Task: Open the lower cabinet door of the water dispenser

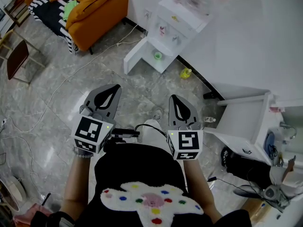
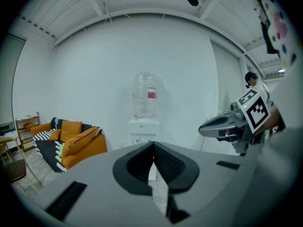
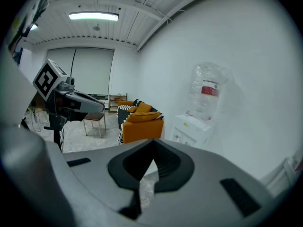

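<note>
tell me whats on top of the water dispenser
A large clear bottle with a red label stands on the white water dispenser. Its neck is hidden where it enters the top, and whether it holds water cannot be told.

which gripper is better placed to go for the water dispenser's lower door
Left, marginally: the water dispenser sits dead ahead over the left gripper, off-centre for the right gripper. Both are shut, empty, far off.

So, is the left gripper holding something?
No, the left gripper has its jaws together, with nothing between them.
</note>
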Tool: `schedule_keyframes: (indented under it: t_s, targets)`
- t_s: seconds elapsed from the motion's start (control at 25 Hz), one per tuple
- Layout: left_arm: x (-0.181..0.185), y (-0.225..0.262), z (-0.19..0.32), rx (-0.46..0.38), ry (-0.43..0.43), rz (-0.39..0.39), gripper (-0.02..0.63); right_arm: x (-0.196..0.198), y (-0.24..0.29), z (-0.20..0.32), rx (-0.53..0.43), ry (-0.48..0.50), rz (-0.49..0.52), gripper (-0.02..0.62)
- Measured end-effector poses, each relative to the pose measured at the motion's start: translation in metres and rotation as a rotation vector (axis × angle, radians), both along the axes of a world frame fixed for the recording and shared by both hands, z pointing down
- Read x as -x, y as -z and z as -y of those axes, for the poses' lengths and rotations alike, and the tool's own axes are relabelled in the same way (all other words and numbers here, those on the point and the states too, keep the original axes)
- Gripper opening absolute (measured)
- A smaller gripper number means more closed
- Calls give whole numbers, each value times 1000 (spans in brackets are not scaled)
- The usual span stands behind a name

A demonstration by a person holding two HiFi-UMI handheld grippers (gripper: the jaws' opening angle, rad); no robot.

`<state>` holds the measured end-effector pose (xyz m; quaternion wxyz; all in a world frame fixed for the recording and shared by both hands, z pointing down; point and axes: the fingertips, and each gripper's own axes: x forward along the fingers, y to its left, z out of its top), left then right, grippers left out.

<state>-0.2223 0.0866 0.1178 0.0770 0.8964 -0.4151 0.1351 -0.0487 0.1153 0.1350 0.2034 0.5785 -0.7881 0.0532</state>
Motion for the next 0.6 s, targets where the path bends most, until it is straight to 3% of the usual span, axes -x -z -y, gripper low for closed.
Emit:
schedule_keyframes:
  t_s: [0.6]
  targets:
    - [-5, -1, 3, -1, -11, -8, 12, -3, -1, -1, 6, -5, -10, 4]
